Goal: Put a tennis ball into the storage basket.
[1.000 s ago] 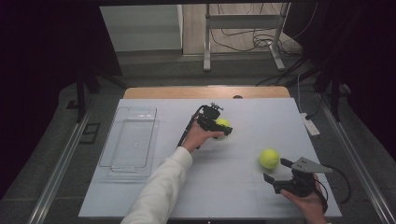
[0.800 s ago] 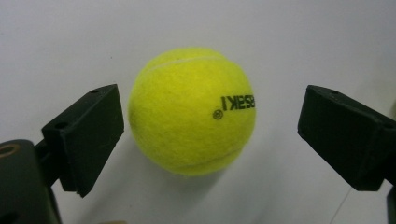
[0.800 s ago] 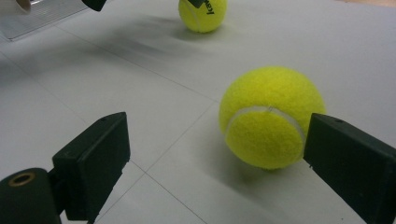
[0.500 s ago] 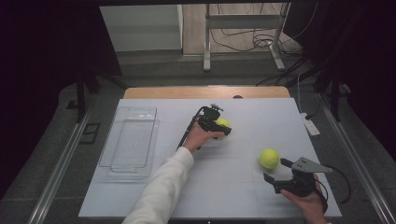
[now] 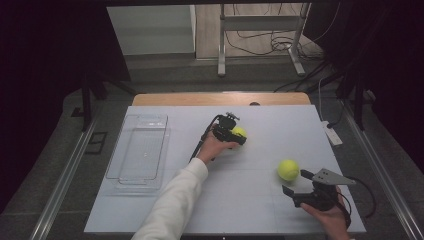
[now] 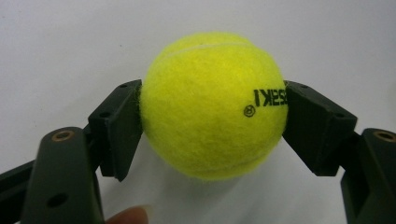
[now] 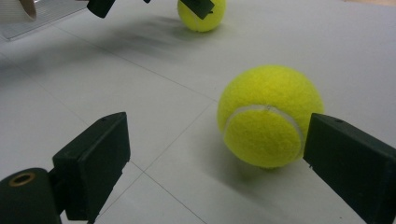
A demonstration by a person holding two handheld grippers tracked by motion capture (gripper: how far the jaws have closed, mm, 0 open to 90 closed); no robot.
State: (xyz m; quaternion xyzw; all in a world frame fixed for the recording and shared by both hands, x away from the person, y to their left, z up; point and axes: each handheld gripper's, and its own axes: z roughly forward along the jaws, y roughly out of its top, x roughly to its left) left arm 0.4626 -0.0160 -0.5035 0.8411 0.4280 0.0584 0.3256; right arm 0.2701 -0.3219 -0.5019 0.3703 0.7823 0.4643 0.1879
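Yellow felt fills my left tool (image 6: 212, 116): its jaws have just been closing and now clamp one tennis ball (image 6: 215, 105) mid-surface (image 5: 165, 210). My right tool (image 7: 224, 163) hangs released, the second tennis ball (image 7: 270, 116) lying ahead of its spread jaws.

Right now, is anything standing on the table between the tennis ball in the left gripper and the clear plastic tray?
Nothing visible. The left gripper has just closed on its tennis ball. The table between it and the clear plastic tray is bare in the high view. The second tennis ball lies on the other side, before the right gripper.
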